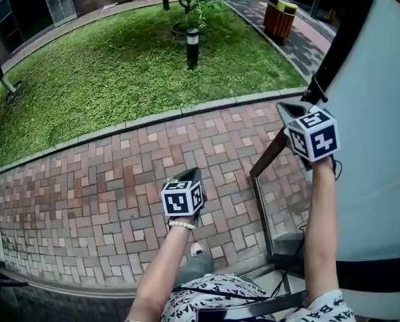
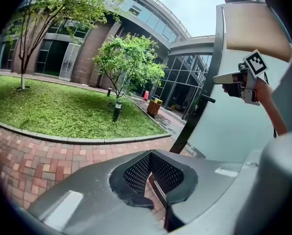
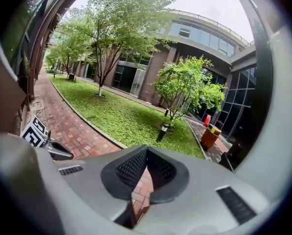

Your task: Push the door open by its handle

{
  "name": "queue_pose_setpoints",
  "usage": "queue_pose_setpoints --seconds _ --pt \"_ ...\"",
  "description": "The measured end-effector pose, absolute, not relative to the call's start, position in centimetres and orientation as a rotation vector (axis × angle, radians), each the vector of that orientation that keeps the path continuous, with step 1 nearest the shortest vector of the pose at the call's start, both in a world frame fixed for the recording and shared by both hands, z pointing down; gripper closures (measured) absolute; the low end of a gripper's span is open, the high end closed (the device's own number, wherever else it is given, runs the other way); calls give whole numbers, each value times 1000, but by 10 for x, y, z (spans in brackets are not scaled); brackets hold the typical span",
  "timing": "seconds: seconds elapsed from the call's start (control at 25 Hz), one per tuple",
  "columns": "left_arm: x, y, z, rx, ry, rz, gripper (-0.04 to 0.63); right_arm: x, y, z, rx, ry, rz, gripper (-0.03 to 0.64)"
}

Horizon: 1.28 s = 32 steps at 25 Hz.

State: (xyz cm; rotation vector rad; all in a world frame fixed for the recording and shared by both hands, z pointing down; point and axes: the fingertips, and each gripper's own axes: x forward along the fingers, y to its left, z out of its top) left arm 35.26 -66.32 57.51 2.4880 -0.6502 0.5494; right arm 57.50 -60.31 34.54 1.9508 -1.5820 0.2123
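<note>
Red-brown brick, laid in a rough herringbone, makes up the paving (image 1: 106,180) just outside the threshold. It runs wide ahead to a grey stone kerb (image 1: 153,119) that curves round a coarse green lawn (image 1: 119,66). On the grass stands a short black cylindrical bollard lamp (image 1: 192,47). Well beyond it, on a far path, is a boxy orange slatted bin (image 1: 280,15) with a dark top.

To the right rises the pale, smooth-faced door (image 1: 381,146), bounded by a narrow dark metal edge that slants up out of view. It stands open over the brick. A short dark lever handle (image 2: 208,99) sticks out from that dark edge, partway up.

The right gripper (image 1: 290,111), grey hard plastic with a black-and-white marker cube at its back, is raised at the door's edge, above the handle and apart from it. Whether its tip touches the door I cannot tell. Its black mesh-textured pads meet at the tips with nothing between them. The left gripper (image 1: 188,174) hangs lower, over the bricks in the middle of the opening, well apart from the door. Its pads also meet, holding nothing. A pale bead bracelet (image 1: 182,225) circles the left wrist.
</note>
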Motion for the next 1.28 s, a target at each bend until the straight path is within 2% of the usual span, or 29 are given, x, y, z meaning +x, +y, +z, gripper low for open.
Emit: queue_pose_setpoints --seconds 0.48,0.88,1.28 --pt "302 -528 583 2479 -759 534 595 508 -484 410 1880 -1772 297 604" --pt "230 -338 566 2464 -852 523 595 412 -337 400 1754 -1878 211 604" --pt "191 -265 550 2420 -901 535 595 373 -273 394 1717 -1953 246 603"
